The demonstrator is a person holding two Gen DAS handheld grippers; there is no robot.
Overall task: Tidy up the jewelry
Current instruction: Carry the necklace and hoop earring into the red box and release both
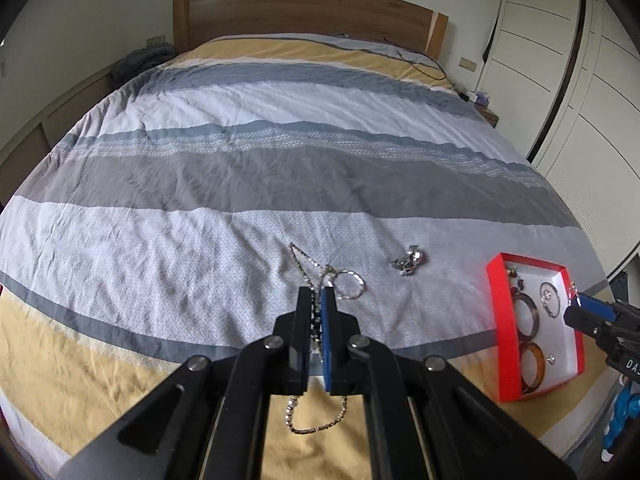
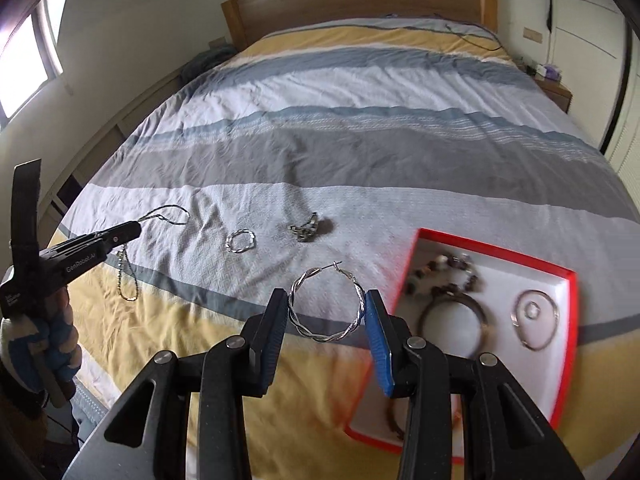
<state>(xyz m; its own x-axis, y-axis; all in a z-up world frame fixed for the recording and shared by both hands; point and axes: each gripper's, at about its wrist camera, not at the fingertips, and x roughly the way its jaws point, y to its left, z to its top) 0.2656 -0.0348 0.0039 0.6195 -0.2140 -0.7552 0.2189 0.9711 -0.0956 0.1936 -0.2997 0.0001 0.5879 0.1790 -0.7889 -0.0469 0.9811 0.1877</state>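
Note:
My left gripper (image 1: pixel 316 292) is shut on a thin silver chain necklace (image 1: pixel 316 429). The chain loops out past the fingertips and hangs below the jaws, lifted off the bedspread. In the right wrist view the left gripper (image 2: pixel 132 229) is at the left with the chain necklace (image 2: pixel 127 280) dangling from it. My right gripper (image 2: pixel 326 304) is shut on a twisted silver hoop earring (image 2: pixel 320 334), gripped across its width above the bed. A second hoop earring (image 2: pixel 240 241) and a clump of silver jewelry (image 2: pixel 308 230) lie on the bedspread. In the left wrist view the hoop earring (image 1: pixel 351 285) and clump (image 1: pixel 410 260) lie beyond the fingertips.
A red box (image 2: pixel 496 251) with a white inside sits on the bed at the right. It holds a beaded bracelet (image 2: pixel 440 276), a dark bangle (image 2: pixel 452 320) and a silver bangle (image 2: pixel 536 322). The left wrist view shows the red box (image 1: pixel 496 312) by the right gripper (image 1: pixel 576 308). A gloved hand (image 2: pixel 48 344) holds the left gripper.

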